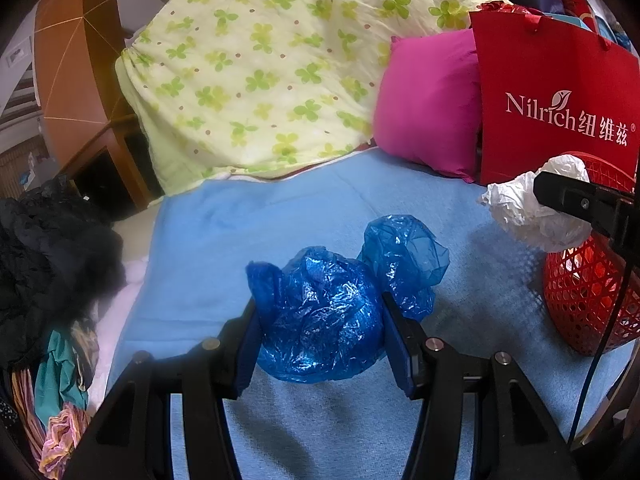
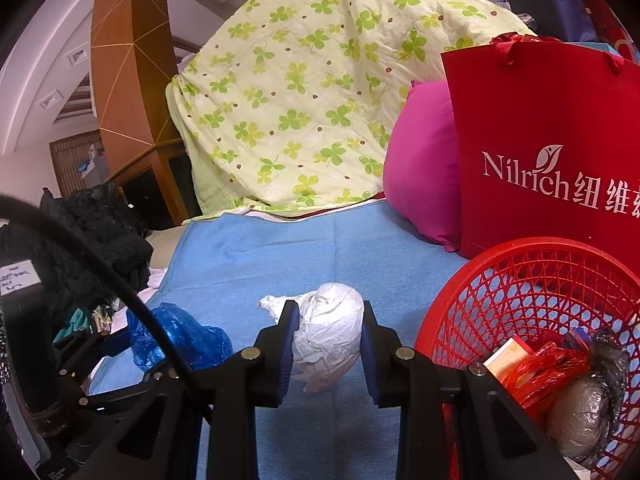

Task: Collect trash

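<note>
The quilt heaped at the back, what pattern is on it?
Green clovers and small brown dots on the pale yellow quilt, clearest in the right wrist view.

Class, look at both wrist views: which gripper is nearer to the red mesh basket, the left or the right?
Right. The right gripper, shut on the white crumpled paper, is just beside the red mesh basket. The left gripper, holding the blue plastic bag, sits farther across the blue blanket.

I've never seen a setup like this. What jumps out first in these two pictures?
Probably the two black grippers, each clamped on rubbish over the blue blanket: the left gripper squeezes a crumpled blue plastic bag, the right gripper a wad of white paper. Next, the red mesh basket at the right, already holding trash, with a red Nilrich bag and a clover-print quilt behind.
</note>
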`<state>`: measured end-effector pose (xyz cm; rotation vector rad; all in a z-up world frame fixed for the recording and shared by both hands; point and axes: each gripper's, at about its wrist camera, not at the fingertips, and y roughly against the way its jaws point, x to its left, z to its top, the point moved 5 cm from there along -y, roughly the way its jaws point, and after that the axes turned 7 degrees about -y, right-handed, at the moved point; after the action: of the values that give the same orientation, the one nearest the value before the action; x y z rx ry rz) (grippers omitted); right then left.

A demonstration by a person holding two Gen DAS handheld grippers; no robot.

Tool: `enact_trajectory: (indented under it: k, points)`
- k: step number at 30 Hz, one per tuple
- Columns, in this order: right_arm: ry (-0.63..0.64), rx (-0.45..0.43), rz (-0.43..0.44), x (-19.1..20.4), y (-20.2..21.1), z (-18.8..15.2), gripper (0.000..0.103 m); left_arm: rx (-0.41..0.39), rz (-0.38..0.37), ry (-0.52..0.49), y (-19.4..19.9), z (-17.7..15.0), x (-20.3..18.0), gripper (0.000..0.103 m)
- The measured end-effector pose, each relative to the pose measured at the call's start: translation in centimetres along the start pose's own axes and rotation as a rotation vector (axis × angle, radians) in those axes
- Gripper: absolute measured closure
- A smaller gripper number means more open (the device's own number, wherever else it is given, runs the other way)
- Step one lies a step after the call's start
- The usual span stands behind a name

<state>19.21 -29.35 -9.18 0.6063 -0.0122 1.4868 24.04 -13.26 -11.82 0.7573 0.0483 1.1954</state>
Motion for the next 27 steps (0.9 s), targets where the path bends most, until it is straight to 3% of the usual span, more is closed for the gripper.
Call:
enact_trajectory:
  k: [27]
  points:
    - [0.005, -0.004, -0.005, -0.29, 0.02, 0.01, 0.071, 0.009, 0.001, 0.000, -0.24, 0.08, -0.46, 0.045]
